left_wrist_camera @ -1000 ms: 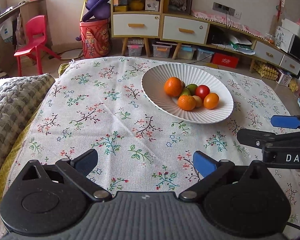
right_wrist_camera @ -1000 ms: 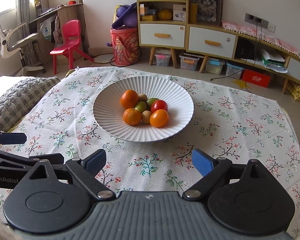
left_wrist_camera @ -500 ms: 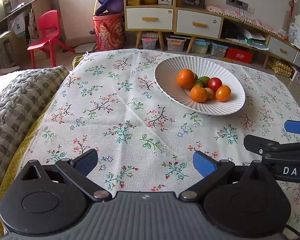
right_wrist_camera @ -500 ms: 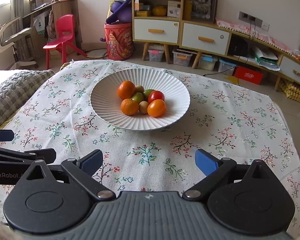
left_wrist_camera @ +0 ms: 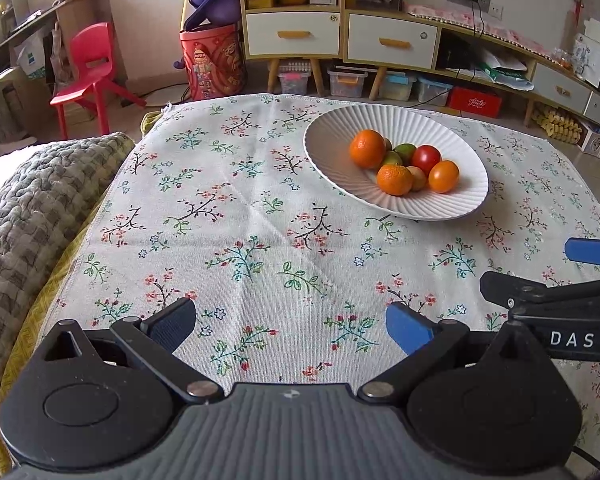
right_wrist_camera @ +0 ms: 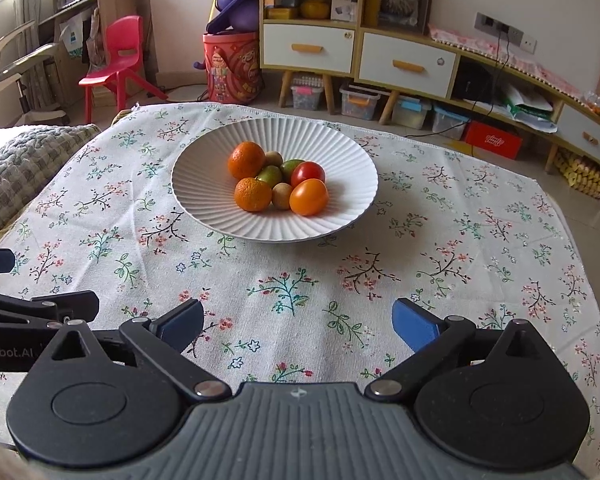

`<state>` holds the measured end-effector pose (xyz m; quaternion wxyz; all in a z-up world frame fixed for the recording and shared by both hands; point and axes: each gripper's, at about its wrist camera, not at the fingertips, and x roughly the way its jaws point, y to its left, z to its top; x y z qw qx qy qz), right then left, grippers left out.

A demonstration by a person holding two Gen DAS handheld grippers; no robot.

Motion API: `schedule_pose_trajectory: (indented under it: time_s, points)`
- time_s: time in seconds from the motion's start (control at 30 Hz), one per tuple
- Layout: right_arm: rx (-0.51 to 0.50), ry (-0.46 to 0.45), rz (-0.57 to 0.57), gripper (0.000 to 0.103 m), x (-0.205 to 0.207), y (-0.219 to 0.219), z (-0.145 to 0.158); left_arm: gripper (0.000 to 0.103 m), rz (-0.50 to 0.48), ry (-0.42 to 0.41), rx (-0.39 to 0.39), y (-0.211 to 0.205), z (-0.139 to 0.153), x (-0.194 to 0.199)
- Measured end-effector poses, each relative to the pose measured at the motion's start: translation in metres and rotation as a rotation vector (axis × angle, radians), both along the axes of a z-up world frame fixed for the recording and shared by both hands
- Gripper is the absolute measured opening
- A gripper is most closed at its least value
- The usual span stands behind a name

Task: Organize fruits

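A white ribbed bowl (right_wrist_camera: 340, 148) stands on the floral tablecloth (right_wrist_camera: 284, 280) and holds several fruits: two oranges (right_wrist_camera: 253, 194), a red tomato (right_wrist_camera: 308, 173), an orange tomato (right_wrist_camera: 308, 197), green and brownish small fruits. The bowl also shows in the left wrist view (left_wrist_camera: 332, 136), at the upper right. My left gripper (left_wrist_camera: 290, 326) is open and empty, low over the cloth, well short of the bowl. My right gripper (right_wrist_camera: 298, 324) is open and empty, in front of the bowl. Each gripper shows at the edge of the other's view.
A grey knitted blanket (left_wrist_camera: 28, 208) lies along the table's left edge. Beyond the table stand a red child's chair (left_wrist_camera: 92, 68), a red bucket (left_wrist_camera: 214, 62) and a low cabinet with drawers (left_wrist_camera: 340, 36).
Both grippers have drawn back a little from the bowl and stayed open. The left view has shifted so the bowl sits further right. The fruits have not moved.
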<state>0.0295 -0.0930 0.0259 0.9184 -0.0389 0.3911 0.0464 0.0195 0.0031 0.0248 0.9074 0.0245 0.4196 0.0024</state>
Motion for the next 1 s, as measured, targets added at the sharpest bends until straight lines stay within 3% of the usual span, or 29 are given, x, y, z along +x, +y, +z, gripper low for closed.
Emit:
schedule_pose_trajectory:
  time_s: [1.0]
  points:
    - [-0.004,0.008,0.005,0.102,0.0013,-0.0009,-0.0026,0.092,0.001,-0.005,0.019,0.0001,0.0001,0.0002]
